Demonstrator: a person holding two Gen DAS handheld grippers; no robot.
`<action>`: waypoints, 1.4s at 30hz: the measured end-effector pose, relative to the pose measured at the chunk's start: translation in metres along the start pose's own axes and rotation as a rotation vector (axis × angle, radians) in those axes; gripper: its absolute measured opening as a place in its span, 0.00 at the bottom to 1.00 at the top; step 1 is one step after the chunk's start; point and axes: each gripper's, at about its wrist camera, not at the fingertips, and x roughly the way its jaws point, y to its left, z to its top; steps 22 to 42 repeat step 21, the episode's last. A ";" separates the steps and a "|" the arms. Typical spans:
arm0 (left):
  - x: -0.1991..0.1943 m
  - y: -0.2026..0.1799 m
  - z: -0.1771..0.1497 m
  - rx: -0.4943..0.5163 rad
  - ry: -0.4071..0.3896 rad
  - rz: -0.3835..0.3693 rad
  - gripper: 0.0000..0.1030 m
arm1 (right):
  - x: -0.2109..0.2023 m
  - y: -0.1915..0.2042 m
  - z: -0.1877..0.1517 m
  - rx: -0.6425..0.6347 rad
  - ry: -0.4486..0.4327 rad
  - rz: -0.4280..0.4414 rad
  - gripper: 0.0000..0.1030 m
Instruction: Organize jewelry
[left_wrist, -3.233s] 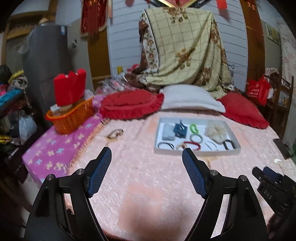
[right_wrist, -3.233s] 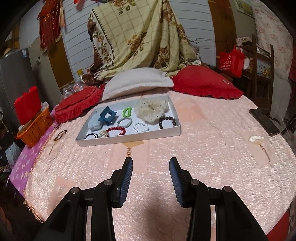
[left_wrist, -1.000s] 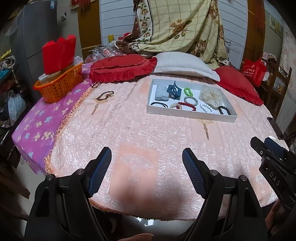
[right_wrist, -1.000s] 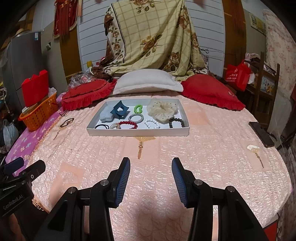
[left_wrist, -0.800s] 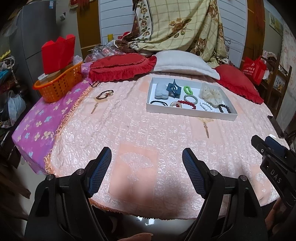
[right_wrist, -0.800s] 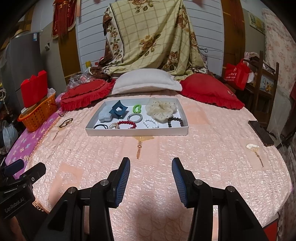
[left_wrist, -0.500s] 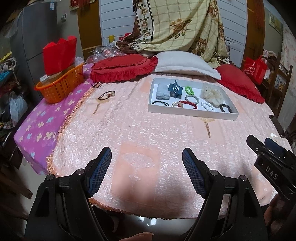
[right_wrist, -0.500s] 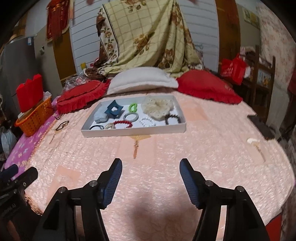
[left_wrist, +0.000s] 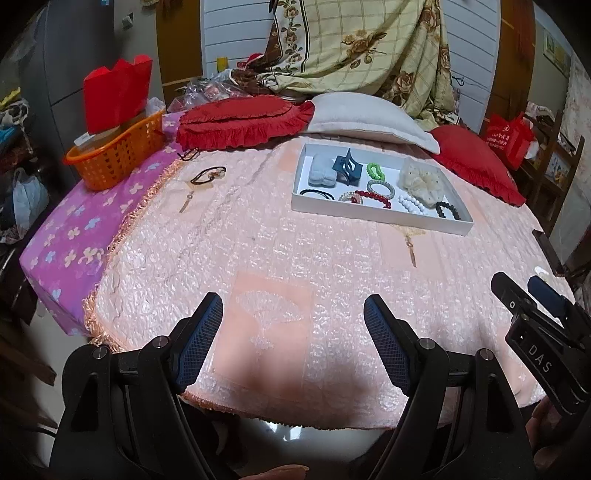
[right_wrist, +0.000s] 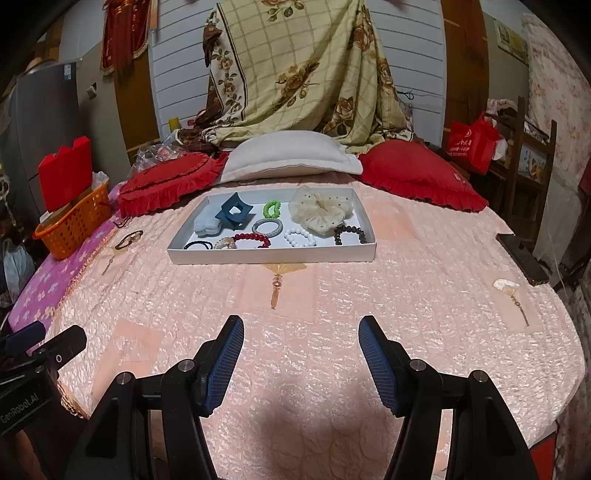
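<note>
A white tray (left_wrist: 380, 216) (right_wrist: 269, 255) lies on the pink bedspread. It holds a blue claw clip (right_wrist: 235, 213), a cream scrunchie (right_wrist: 320, 209), a green hair tie (right_wrist: 272, 209) and several bead bracelets, one red (right_wrist: 252, 238). A dark bracelet (left_wrist: 207, 174) (right_wrist: 128, 239) lies loose on the spread, left of the tray. My left gripper (left_wrist: 293, 341) is open and empty, low at the near edge of the bed. My right gripper (right_wrist: 301, 356) is open and empty, well short of the tray.
An orange basket (left_wrist: 116, 152) with a red box stands at the far left. Red cushions (right_wrist: 417, 177) and a white pillow (right_wrist: 290, 154) lie behind the tray. A small pale ornament (right_wrist: 506, 285) lies at the right, near a dark board (right_wrist: 521, 258).
My right gripper's jaws have opened wider over the last second. Both grippers have pulled back from the tray since the earliest frames. The jewelry has not moved.
</note>
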 end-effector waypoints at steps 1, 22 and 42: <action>-0.001 0.001 0.000 -0.006 -0.001 -0.002 0.77 | 0.000 0.002 0.000 -0.005 0.000 0.002 0.61; 0.005 -0.002 -0.005 0.011 0.015 -0.002 0.77 | -0.003 0.018 -0.004 -0.065 -0.019 -0.012 0.61; 0.005 -0.002 -0.005 0.011 0.015 -0.002 0.77 | -0.003 0.018 -0.004 -0.065 -0.019 -0.012 0.61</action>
